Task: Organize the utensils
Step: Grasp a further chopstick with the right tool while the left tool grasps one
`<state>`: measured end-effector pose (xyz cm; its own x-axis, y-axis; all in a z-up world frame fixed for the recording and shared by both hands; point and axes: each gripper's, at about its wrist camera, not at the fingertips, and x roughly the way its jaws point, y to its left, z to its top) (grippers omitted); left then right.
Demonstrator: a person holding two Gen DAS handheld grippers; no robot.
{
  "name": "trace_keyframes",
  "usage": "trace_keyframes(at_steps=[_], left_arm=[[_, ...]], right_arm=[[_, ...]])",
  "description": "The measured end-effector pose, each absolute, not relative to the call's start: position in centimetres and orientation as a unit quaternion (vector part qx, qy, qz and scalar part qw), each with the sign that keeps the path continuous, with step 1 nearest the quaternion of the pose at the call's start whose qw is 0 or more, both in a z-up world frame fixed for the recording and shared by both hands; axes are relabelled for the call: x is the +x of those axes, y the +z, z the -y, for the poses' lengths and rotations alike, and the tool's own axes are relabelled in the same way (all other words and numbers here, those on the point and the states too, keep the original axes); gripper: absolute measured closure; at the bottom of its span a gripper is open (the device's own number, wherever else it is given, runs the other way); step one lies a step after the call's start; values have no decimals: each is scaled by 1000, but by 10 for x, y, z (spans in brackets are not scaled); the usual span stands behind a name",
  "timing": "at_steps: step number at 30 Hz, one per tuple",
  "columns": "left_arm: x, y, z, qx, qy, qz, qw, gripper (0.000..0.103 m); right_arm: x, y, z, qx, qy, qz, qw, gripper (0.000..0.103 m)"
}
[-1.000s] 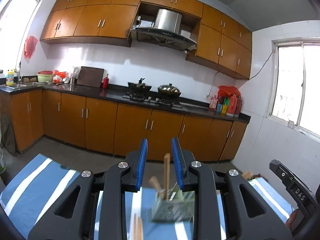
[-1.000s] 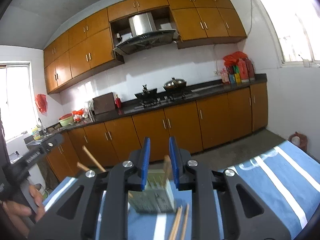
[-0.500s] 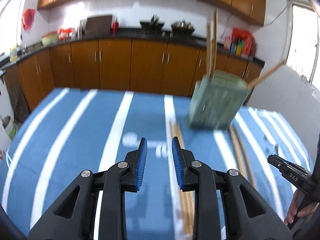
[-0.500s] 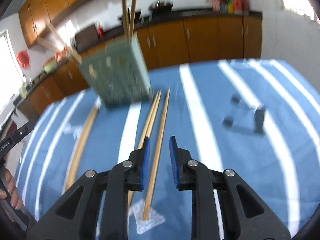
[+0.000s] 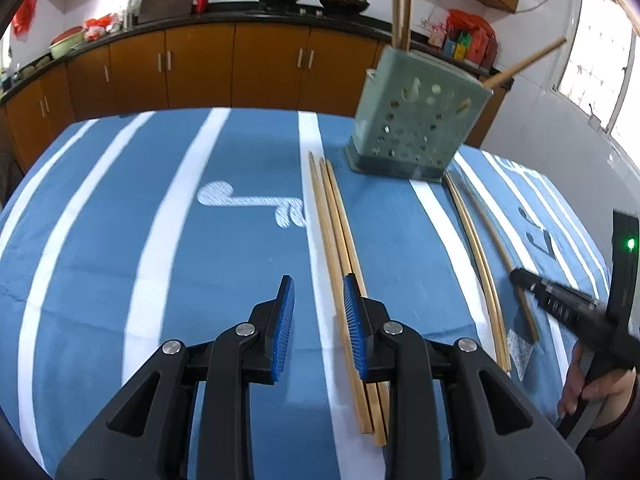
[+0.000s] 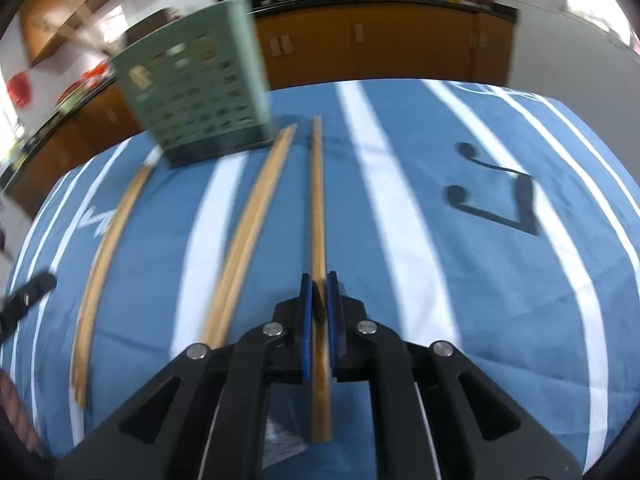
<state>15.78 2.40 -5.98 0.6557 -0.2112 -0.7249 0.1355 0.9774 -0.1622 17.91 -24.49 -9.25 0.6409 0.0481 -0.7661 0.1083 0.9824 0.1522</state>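
Note:
A green perforated utensil holder (image 5: 416, 120) stands at the far side of the blue striped cloth, with chopsticks sticking up out of it; it also shows in the right wrist view (image 6: 196, 88). Several wooden chopsticks (image 5: 340, 248) lie on the cloth in front of it. My left gripper (image 5: 318, 312) is open, low over the cloth, its right finger beside that bundle. My right gripper (image 6: 316, 300) is closed around a single chopstick (image 6: 318, 208) lying on the cloth. Two more chopsticks (image 6: 252, 224) and another group (image 6: 104, 248) lie to its left.
The table's blue cloth (image 5: 120, 240) has white stripes and a music-note print (image 6: 496, 196). More chopsticks (image 5: 480, 248) lie right of the holder. The right gripper body and hand (image 5: 580, 320) show at the right edge. Kitchen cabinets (image 5: 200, 64) stand behind.
Both grippers have tilted down from the kitchen view and moved low to the cloth. The right gripper has closed around one chopstick. The left stays open.

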Motion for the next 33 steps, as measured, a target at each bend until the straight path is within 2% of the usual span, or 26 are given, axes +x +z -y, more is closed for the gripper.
trace_keyframes(at_steps=[13, 15, 23, 24, 26, 33], left_arm=[[166, -82, -4, 1, -77, -442, 894, 79], [168, -83, -5, 14, -61, -441, 895, 85], [168, -85, 3, 36, -59, -433, 899, 85], [168, -85, 4, 37, -57, -432, 900, 90], [172, -84, -2, 26, -53, -434, 899, 95], [190, -81, -47, -35, -8, -440, 897, 95]], right_arm=[[182, -92, 256, 95, -25, -424, 901, 95], [180, -92, 255, 90, -25, -423, 901, 95], [178, -92, 248, 76, -17, -425, 902, 91], [179, -92, 247, 71, -16, -425, 902, 91], [181, -92, 247, 63, -15, -424, 903, 94], [196, -92, 262, 66, -35, -422, 903, 95]])
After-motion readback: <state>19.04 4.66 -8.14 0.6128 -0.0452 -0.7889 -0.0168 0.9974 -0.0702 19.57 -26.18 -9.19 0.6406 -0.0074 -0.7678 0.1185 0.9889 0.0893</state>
